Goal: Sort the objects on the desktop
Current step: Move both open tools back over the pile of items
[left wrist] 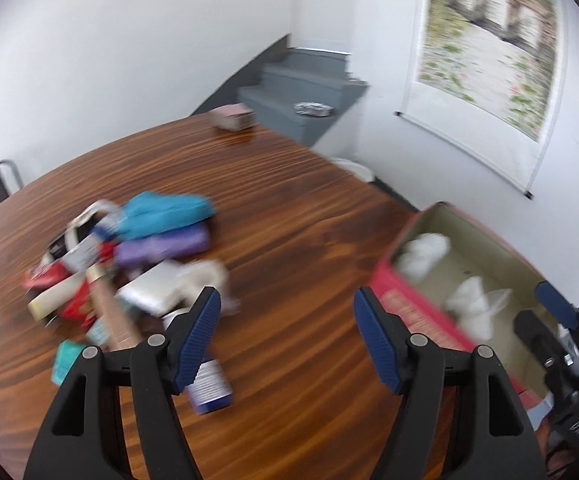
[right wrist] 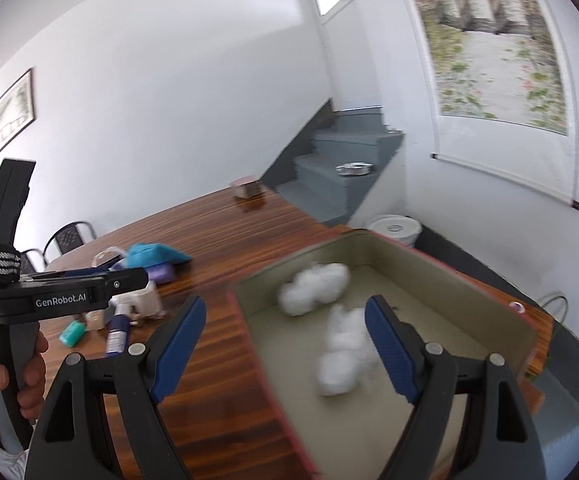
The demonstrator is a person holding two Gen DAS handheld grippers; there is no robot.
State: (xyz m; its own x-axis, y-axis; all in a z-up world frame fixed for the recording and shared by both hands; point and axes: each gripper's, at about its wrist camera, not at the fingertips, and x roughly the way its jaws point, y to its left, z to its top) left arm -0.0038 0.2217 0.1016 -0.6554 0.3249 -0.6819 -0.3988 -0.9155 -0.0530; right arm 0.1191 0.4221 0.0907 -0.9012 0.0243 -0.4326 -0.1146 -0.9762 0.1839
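Beside the red box (left wrist: 405, 300), nothing is held by the released left gripper (left wrist: 287, 320); the cluttered pile (left wrist: 129, 264) lies left of it.

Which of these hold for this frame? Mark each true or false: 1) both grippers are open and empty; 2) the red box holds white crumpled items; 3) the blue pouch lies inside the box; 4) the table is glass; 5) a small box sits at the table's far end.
1) True: the left gripper and right gripper stand wide open with nothing between the fingers.
2) True: the red box holds white crumpled items.
3) False: the blue pouch lies in the pile on the table, outside the box.
4) False: the table is striped brown wood.
5) True: a small box sits at the far end.
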